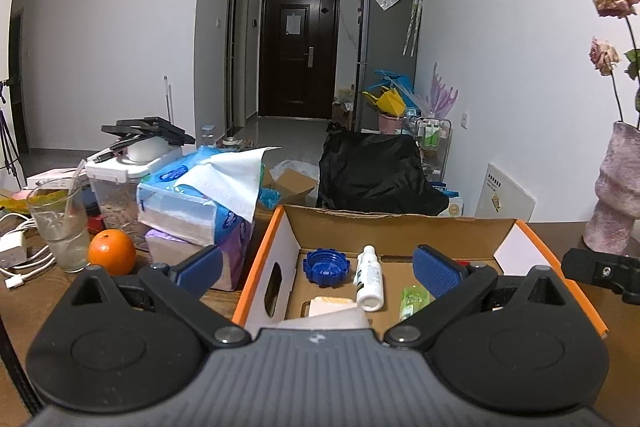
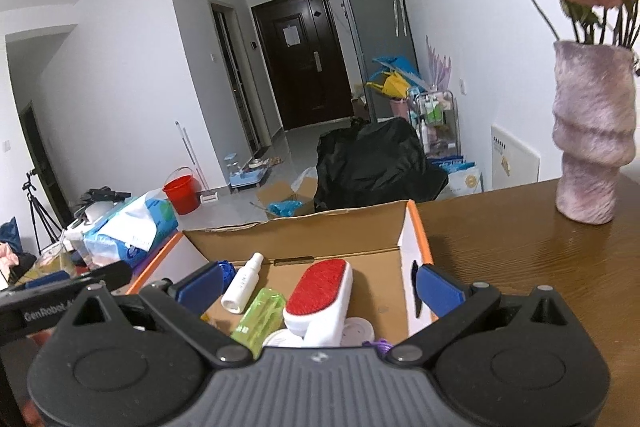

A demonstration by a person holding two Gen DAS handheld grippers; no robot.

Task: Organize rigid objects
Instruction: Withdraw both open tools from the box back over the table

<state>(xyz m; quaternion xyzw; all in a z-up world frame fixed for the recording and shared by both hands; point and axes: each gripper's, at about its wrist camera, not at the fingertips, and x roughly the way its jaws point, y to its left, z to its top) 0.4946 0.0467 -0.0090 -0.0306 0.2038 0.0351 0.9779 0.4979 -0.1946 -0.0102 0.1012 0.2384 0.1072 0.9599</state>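
An open cardboard box [image 1: 400,227] with orange rims stands on the brown table. Inside lie a blue ridged cap [image 1: 326,265], a white bottle [image 1: 370,283], a green bottle [image 1: 412,301] and a pale packet [image 1: 332,307]. My left gripper [image 1: 316,265] hovers open over the box with nothing between its blue pads. In the right wrist view the same box [image 2: 304,227] also holds a red-and-white lint brush [image 2: 320,295], the white bottle [image 2: 243,283] and the green bottle [image 2: 260,319]. My right gripper [image 2: 320,285] stands wide open above them, holding nothing.
Left of the box are tissue packs [image 1: 200,199], an orange [image 1: 112,253], a glass [image 1: 60,227], a lidded container [image 1: 120,187] and cables [image 1: 16,255]. A pink vase [image 2: 592,135] with dried roses stands at the right. A black chair back [image 1: 376,175] rises behind the box.
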